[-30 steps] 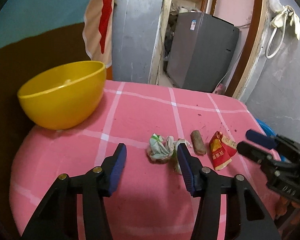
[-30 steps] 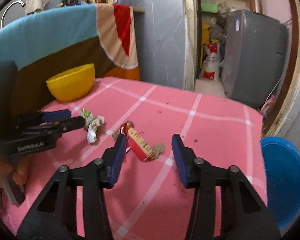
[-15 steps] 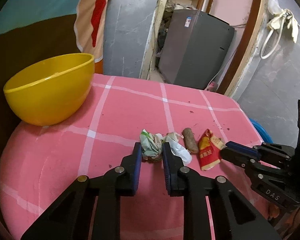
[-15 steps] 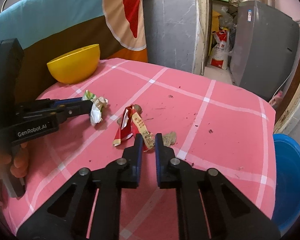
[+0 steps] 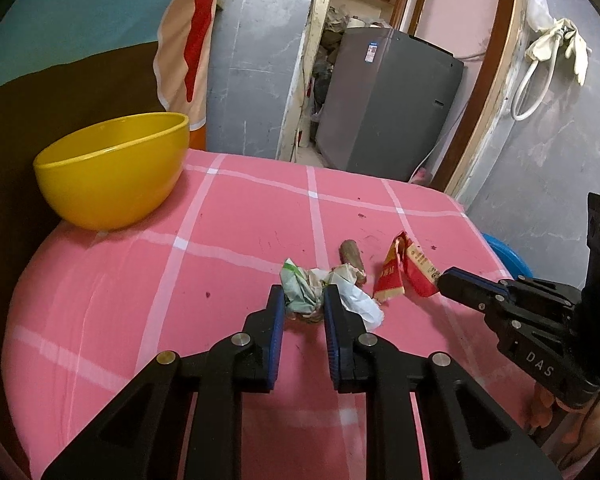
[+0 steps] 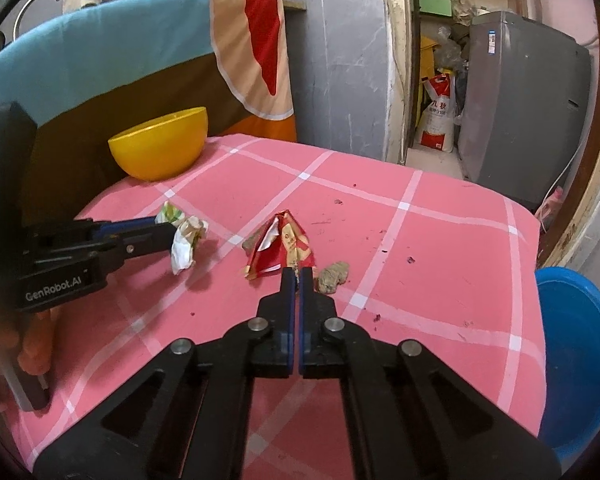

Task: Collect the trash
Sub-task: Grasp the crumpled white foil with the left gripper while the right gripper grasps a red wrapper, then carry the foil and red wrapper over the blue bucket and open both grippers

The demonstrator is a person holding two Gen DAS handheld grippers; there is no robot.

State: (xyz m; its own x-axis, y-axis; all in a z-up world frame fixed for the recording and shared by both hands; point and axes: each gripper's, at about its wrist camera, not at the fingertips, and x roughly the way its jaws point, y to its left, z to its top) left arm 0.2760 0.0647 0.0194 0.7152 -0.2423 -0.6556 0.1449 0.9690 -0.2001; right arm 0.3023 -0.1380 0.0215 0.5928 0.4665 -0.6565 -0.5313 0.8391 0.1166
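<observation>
On the pink checked tablecloth [image 5: 240, 216] lies a crumpled green-and-white wrapper [image 5: 300, 294]. My left gripper [image 5: 302, 304] is shut on it, both blue pads pressing its sides; a white tail sticks out to the right. From the right wrist view that left gripper [image 6: 160, 234] holds the wrapper [image 6: 184, 240] low over the cloth. A red snack wrapper [image 6: 278, 248] stands tented, and my right gripper [image 6: 297, 278] is shut on its near corner. The left wrist view shows the right gripper [image 5: 444, 280] at the edge of the red wrapper [image 5: 396, 276].
A yellow bowl [image 5: 112, 168] stands at the table's far left edge. A brown stub [image 5: 352, 258] lies behind the wrappers, and a brownish clump [image 6: 332, 276] sits just right of my right fingers. A blue tub [image 6: 576, 344] is on the floor to the right.
Both grippers went from wide open to shut: the left closed on the crumpled wrapper, the right on the red wrapper, whose sheet now stands up from the cloth.
</observation>
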